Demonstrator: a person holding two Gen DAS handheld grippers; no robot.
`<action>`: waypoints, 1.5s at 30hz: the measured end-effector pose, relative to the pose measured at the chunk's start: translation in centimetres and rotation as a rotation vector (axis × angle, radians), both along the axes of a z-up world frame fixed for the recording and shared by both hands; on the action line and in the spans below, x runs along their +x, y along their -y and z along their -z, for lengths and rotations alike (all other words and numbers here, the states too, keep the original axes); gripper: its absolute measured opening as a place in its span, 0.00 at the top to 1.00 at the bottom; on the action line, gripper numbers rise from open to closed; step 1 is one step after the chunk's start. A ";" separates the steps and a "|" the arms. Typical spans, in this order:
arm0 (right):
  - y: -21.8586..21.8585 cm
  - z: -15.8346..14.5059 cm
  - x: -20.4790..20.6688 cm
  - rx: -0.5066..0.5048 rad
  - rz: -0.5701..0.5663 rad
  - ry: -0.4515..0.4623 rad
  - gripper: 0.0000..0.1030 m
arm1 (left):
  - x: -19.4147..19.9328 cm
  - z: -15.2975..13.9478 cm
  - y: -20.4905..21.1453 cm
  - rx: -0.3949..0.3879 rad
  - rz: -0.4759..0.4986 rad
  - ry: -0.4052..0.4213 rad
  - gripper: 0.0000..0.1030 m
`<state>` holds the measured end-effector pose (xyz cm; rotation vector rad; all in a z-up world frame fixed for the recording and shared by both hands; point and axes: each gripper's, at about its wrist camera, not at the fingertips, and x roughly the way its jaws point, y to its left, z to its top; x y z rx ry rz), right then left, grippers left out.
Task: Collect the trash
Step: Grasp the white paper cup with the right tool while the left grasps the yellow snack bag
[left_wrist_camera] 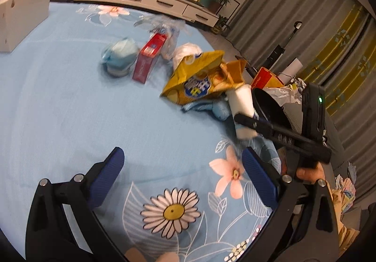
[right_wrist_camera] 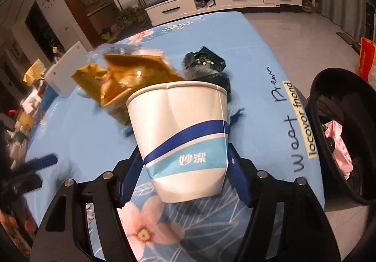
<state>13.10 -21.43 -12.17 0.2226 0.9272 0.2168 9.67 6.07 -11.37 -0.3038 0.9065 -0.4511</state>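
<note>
Right tool (right_wrist_camera: 185, 165) pinches dented paper cup (right_wrist_camera: 181, 130); left tool (left_wrist_camera: 183, 177) gapes empty. Thin walls may buckle, dropping it short of bin (right_wrist_camera: 338, 135).

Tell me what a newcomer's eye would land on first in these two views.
First, the white paper cup with blue bands, dented and tilted, clamped between the pads of the right gripper above the blue floral tablecloth. Then the crumpled yellow snack bag amid litter near the table's right edge, and the black trash bin beside the table. The left gripper hangs open, holding nothing.
</note>
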 end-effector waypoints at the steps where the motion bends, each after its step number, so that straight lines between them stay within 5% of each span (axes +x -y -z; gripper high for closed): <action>1: 0.2 -0.3 -0.8 0.001 0.007 0.006 0.34 | 0.2 -0.3 0.2 0.004 0.001 0.012 0.03; 10: 3.7 -2.5 -5.7 0.115 0.085 0.087 0.33 | 4.0 -3.0 2.1 0.026 0.028 0.147 0.03; 18: 3.7 -3.0 -5.8 0.142 0.087 0.118 0.33 | 8.2 -4.1 5.8 0.053 0.100 0.208 0.04; 21: 4.0 -2.7 -5.9 0.151 0.087 0.116 0.33 | 9.6 -3.7 7.1 0.068 0.121 0.187 0.14; 23: 4.3 -2.4 -5.9 0.157 0.094 0.112 0.33 | 10.6 -2.9 7.7 0.081 0.134 0.155 0.40; 25: 4.5 -2.3 -6.0 0.159 0.100 0.112 0.33 | 11.0 -2.1 7.8 0.080 0.138 0.127 0.55; 27: 4.8 -2.2 -6.0 0.162 0.110 0.111 0.33 | 10.8 -1.7 7.5 0.047 0.145 0.124 0.58; 29: 5.0 -2.3 -6.0 0.166 0.119 0.113 0.32 | 10.4 -1.7 7.3 0.019 0.157 0.122 0.76; 45: 4.4 -5.3 -7.8 0.170 0.101 0.196 0.33 | 3.5 -6.2 2.7 -0.115 0.121 0.203 0.78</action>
